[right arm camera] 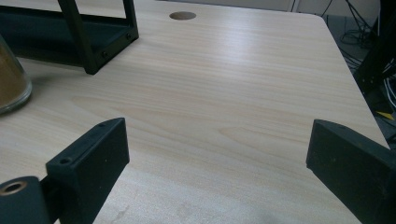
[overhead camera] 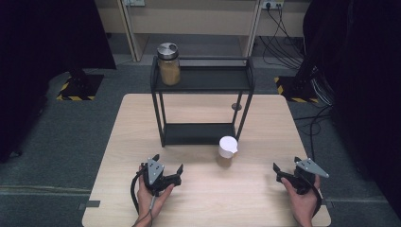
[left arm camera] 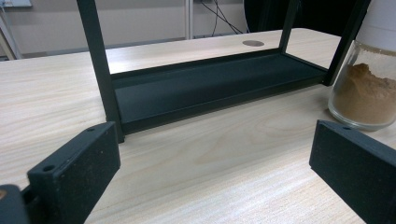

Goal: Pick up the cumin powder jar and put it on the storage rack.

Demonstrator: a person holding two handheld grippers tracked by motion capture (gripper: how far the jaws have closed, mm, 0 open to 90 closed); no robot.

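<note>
While both grippers, left (overhead camera: 166, 166) and right (overhead camera: 286, 167), are held apart and empty on the near bench (overhead camera: 198, 198), a reach toward the white-lidded jar (overhead camera: 228, 147) is judged next.

A light wooden table (overhead camera: 208, 198) carried a black two-tier metal rack (overhead camera: 202, 80) toward its far middle. On the rack's upper shelf, at the left end, stood a glass jar with a silver metal lid (overhead camera: 169, 64). Just in front of the rack's right front leg, on the tabletop, stood a second glass jar with a white lid (overhead camera: 228, 147) (apart from the leg, though close). A round cable hole (overhead camera: 236, 107) lay in the table behind the rack's right side. The left gripper (overhead camera: 166, 165) sat near the table's front edge, left of centre; the right gripper (overhead camera: 286, 169) sat near the front right corner, well apart from it. The white-lidded jar stood between them, farther back.
</note>
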